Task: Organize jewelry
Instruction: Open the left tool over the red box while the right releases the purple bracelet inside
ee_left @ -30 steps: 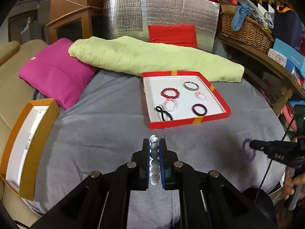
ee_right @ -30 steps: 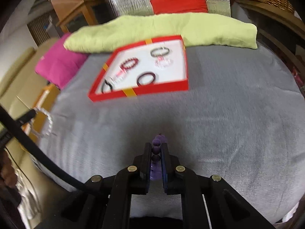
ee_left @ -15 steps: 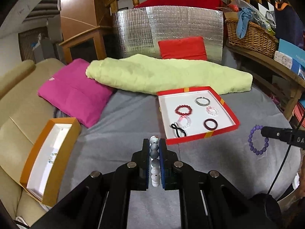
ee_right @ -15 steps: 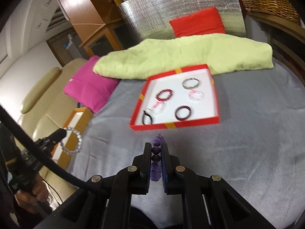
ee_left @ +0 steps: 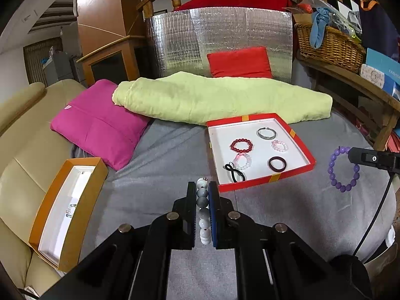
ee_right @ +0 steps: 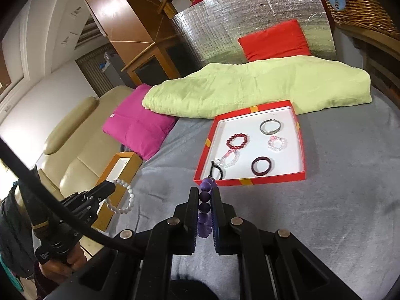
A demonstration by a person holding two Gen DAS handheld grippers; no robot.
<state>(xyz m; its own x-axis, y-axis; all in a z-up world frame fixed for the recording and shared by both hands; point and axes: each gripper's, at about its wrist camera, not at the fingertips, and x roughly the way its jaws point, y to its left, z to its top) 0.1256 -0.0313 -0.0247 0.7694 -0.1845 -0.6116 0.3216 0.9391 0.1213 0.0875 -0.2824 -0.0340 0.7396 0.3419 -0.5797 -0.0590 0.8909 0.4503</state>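
My left gripper (ee_left: 203,192) is shut on a white and grey bead bracelet (ee_left: 202,210), held above the grey cloth. In the right wrist view that same bracelet (ee_right: 122,197) dangles from the left gripper at the lower left. My right gripper (ee_right: 205,195) is shut on a purple bead bracelet (ee_right: 204,207), which hangs as a loop (ee_left: 343,172) at the right of the left wrist view. Ahead lies a red tray (ee_left: 293,137) (ee_right: 250,181) with a white floor and several bracelets and rings in it. An orange box (ee_left: 95,180) (ee_right: 130,170) sits at the left with a small bracelet (ee_left: 70,210) inside.
A pink cushion (ee_left: 100,125), a rolled green blanket (ee_left: 220,97) and a red cushion (ee_left: 240,62) before a silver foil panel line the far side. A beige sofa (ee_left: 22,145) is at the left, a wicker basket (ee_left: 330,45) on a wooden shelf at the right. A hand (ee_right: 62,262) grips the left tool.
Both grippers have risen with their bracelets, the right one more. The views have tipped up, so the tray looks farther off and more of the room shows.
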